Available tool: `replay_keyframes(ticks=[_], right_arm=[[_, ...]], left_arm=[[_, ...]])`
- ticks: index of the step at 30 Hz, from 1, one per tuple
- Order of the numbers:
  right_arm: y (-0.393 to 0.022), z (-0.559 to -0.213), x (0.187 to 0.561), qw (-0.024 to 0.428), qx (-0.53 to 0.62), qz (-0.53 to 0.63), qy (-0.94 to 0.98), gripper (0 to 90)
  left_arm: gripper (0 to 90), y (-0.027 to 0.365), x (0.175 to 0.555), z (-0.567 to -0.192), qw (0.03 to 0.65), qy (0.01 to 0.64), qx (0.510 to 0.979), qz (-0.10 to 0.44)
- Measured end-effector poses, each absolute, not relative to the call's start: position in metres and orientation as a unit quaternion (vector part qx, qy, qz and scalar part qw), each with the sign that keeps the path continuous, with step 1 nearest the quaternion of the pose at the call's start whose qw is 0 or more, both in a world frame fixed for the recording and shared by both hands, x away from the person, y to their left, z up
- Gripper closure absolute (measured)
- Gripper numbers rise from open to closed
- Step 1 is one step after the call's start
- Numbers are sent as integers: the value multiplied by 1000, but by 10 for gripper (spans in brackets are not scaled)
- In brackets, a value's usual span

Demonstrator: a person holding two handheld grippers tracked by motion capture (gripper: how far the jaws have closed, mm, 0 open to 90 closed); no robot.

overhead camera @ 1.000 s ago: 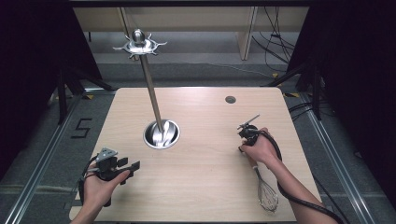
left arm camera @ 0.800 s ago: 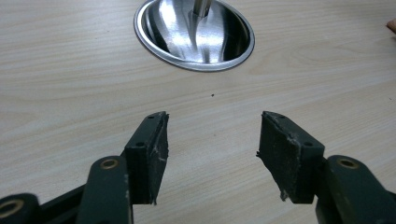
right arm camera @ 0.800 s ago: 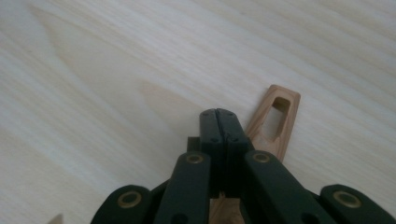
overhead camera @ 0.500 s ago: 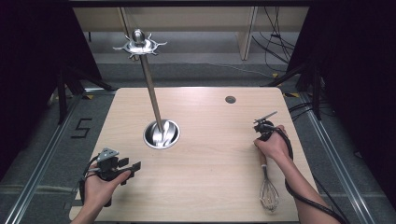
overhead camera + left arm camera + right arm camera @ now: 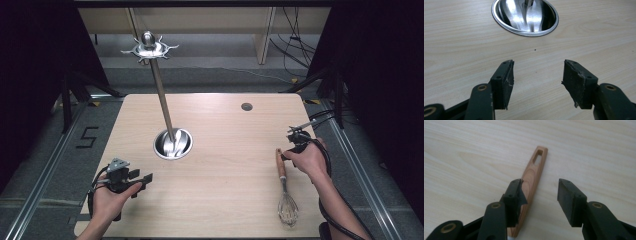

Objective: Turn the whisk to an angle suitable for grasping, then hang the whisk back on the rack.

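the whisk [image 5: 285,189] lies flat on the bench [image 5: 225,200] at the near right, its wooden handle pointing to the far side and its wire head toward the near edge. the right tongs [image 5: 286,155] sit just by the far end of that handle, held in the right hand [image 5: 311,159]. their jaws have just been opening and now stand spread; in the right gripper view the handle [image 5: 532,178] runs up past one jaw, not between the two, and nothing is pinched. whether that jaw touches the wood i cannot tell.

the left tongs [image 5: 145,178] rest low over the bench at the near left, in the left hand [image 5: 111,195], also spread with only bare wood between them in the left gripper view. they point toward the steel base [image 5: 173,143] of the stand, which sits in the middle of the bench, well apart from the whisk. a pole [image 5: 161,95] rises from it, leaning to the far left in the high view, to a hooked crown [image 5: 149,47]. a small dark hole [image 5: 246,106] marks the far right of the bench.
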State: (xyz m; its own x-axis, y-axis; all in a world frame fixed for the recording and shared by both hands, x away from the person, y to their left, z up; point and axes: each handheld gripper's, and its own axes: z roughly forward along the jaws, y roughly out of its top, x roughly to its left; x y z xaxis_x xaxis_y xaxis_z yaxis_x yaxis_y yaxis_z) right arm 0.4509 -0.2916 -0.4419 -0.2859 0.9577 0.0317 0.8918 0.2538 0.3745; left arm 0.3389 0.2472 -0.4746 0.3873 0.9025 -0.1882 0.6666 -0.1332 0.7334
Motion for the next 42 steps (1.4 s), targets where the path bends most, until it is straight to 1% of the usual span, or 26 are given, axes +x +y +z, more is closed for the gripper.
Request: replay_keyframes(ticks=[2, 4, 5, 6, 8, 12, 14, 15, 18, 19, 20, 21, 22, 23, 24, 26, 27, 29, 30, 32, 33, 34, 36, 39, 42], right_arm=[[-292, -442, 447, 102, 604, 158, 774, 484], [-292, -443, 444, 100, 606, 156, 773, 472], [-291, -442, 443, 93, 614, 150, 769, 472], [-290, -443, 443, 89, 616, 145, 769, 472], [-284, -441, 440, 61, 635, 131, 759, 471], [-277, -443, 438, 42, 630, 111, 767, 474], [-276, -444, 437, 27, 631, 108, 768, 482], [-276, -444, 437, 20, 629, 93, 772, 490], [-278, -445, 438, 9, 623, 79, 778, 509], [-278, -444, 439, -11, 626, 83, 775, 523], [-276, -445, 439, 10, 629, 73, 774, 527], [-276, -446, 439, 14, 629, 67, 774, 529], [-275, -446, 439, 10, 629, 66, 775, 534], [-275, -447, 440, -11, 632, 73, 771, 538], [-274, -447, 439, -5, 629, 72, 774, 545], [-271, -449, 439, -5, 634, 66, 771, 548], [-270, -448, 438, -12, 630, 70, 773, 548], [-267, -450, 438, 8, 630, 58, 775, 548], [-265, -451, 438, 9, 634, 56, 772, 548], [-264, -454, 439, 9, 633, 49, 772, 548], [-265, -455, 441, -12, 639, 47, 768, 547], [-263, -458, 440, 9, 634, 42, 772, 547], [-263, -460, 440, 0, 632, 43, 774, 553], [-261, -462, 441, 10, 630, 38, 776, 556], [-258, -463, 441, 5, 635, 37, 772, 570]], left_arm=[[413, 247, 339, -475, 393, 534, 733, 153], [413, 245, 338, -476, 401, 541, 723, 156], [413, 246, 338, -475, 404, 538, 724, 156], [413, 248, 337, -473, 394, 529, 735, 157], [412, 246, 337, -472, 403, 535, 724, 162], [412, 247, 337, -473, 393, 538, 728, 164], [412, 246, 338, -473, 396, 537, 727, 162], [412, 244, 338, -474, 406, 540, 719, 161], [411, 244, 339, -474, 400, 537, 724, 165], [411, 244, 338, -474, 400, 536, 725, 166], [411, 243, 338, -474, 407, 537, 721, 163], [411, 244, 338, -473, 406, 534, 724, 162], [411, 246, 337, -473, 398, 529, 731, 164], [411, 246, 336, -473, 396, 527, 734, 164], [409, 244, 336, -474, 406, 536, 722, 165], [408, 245, 335, -474, 406, 536, 721, 167], [408, 245, 335, -473, 404, 537, 721, 169], [407, 246, 335, -472, 405, 538, 720, 169], [407, 246, 335, -473, 407, 536, 720, 169], [407, 246, 336, -473, 405, 537, 721, 166], [406, 246, 337, -473, 407, 538, 719, 166], [406, 246, 337, -473, 406, 538, 719, 166], [405, 248, 337, -473, 402, 538, 722, 167], [405, 247, 337, -474, 405, 541, 718, 165], [405, 247, 337, -474, 404, 539, 721, 165]])
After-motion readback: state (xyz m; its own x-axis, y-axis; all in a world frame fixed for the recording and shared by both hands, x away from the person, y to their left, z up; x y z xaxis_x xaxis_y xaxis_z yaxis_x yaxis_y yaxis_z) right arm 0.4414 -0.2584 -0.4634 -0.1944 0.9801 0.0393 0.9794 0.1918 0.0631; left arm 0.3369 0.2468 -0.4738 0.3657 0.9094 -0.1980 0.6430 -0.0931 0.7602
